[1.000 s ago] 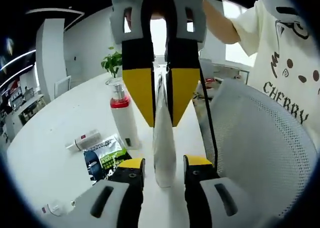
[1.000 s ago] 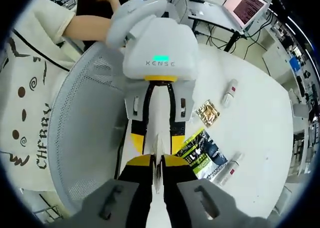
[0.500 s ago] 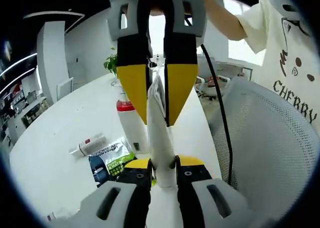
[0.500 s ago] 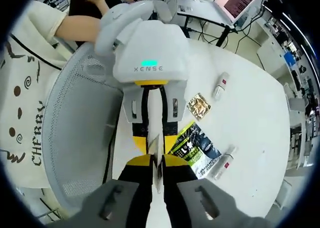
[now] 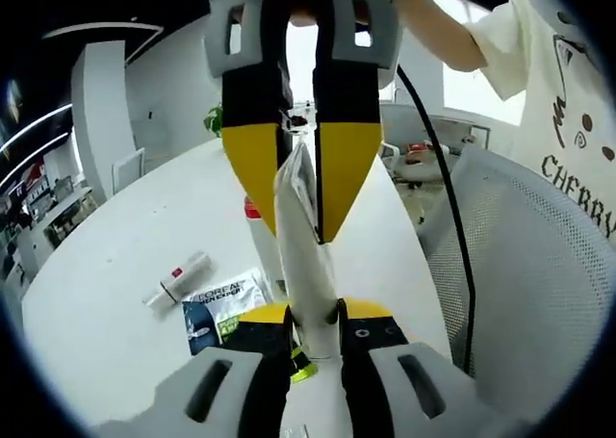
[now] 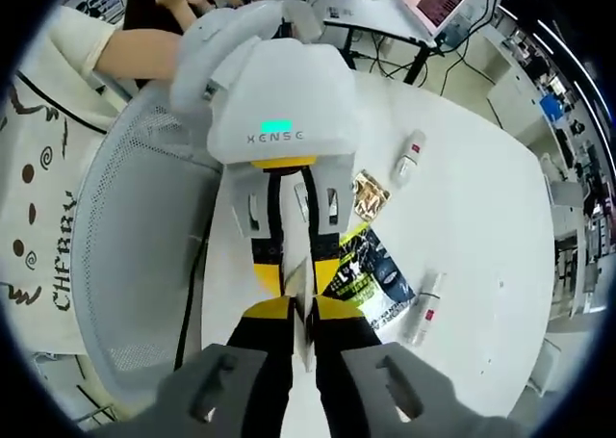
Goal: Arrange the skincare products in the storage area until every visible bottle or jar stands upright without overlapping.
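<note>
We held a flat white tube (image 5: pixel 306 255) between both tools, low in the centre of each view. In the left gripper view our left gripper (image 5: pixel 315 315) pinched its lower end, and the right gripper (image 5: pixel 300 183) came down from the top of the frame with its yellow pads clamped on the upper end. In the right gripper view the right gripper (image 6: pixel 302 312) closed on the thin edge of the tube (image 6: pixel 301 286), with the left gripper (image 6: pixel 296 265) facing it just above.

The main risk, as we judged it, was the double grip itself: if our hands pulled or twisted against each other, the soft tube could buckle or slip from one pair of jaws and fall flat onto the white table (image 6: pixel 472 217). It could also land across the dark sachet (image 6: pixel 371 276) lying just to the right of the grippers, which would make an overlap.

Much was hard to read. The grippers hid most of the tube, so we could not tell where its cap was. The red-collared bottle (image 5: pixel 255 234) stood largely behind the right gripper. Two small tubes (image 6: pixel 407 158) (image 6: pixel 424 308) lay on their sides, too small to read, and a gold packet (image 6: pixel 367 193) was partly covered.
</note>
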`<state>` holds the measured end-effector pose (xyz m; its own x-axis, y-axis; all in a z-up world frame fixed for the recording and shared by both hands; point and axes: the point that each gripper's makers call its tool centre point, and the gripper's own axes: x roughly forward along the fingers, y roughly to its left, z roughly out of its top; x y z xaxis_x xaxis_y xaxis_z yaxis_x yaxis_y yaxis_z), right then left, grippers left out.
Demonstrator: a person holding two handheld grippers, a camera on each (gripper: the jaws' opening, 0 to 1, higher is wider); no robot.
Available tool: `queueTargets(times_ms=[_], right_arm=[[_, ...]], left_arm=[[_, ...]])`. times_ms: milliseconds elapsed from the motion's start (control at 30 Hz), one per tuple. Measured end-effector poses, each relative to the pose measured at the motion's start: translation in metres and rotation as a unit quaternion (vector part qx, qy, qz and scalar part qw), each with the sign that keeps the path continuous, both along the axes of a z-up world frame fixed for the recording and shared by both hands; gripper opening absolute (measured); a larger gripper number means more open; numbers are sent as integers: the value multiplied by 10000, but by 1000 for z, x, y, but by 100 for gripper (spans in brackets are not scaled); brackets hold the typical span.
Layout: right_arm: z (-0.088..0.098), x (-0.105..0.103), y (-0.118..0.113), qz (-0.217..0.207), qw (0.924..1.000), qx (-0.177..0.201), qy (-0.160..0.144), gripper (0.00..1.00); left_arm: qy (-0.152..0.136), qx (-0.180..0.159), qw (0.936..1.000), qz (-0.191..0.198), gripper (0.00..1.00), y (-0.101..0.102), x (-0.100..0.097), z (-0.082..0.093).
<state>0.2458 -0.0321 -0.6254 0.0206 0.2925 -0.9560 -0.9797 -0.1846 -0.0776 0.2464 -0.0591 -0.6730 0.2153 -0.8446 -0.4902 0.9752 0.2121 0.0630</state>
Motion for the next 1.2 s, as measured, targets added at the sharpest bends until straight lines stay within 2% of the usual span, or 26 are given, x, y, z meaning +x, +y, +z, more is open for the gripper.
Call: queueTargets(times_ms=[233, 333, 533, 767, 1200], right_arm=[[0, 11, -6, -78, 10000, -21, -7, 7], [0, 16, -8, -110, 9999, -14, 26, 7], [-1, 23, -11, -36, 9999, -102, 20, 7], [-1, 30, -14, -82, 9999, -143, 9, 6], [-5, 38, -25, -259, 9994, -108, 199, 7]], left_arm=[[-4, -10, 10000, 24, 14, -3, 12, -1], [0, -52, 10000, 24, 14, -5, 12, -2], [6, -92, 10000, 31, 14, -9, 20, -1], [6, -55, 9999, -116, 14, -12, 24, -1], [47, -81, 9997, -221, 14, -21, 35, -1]])
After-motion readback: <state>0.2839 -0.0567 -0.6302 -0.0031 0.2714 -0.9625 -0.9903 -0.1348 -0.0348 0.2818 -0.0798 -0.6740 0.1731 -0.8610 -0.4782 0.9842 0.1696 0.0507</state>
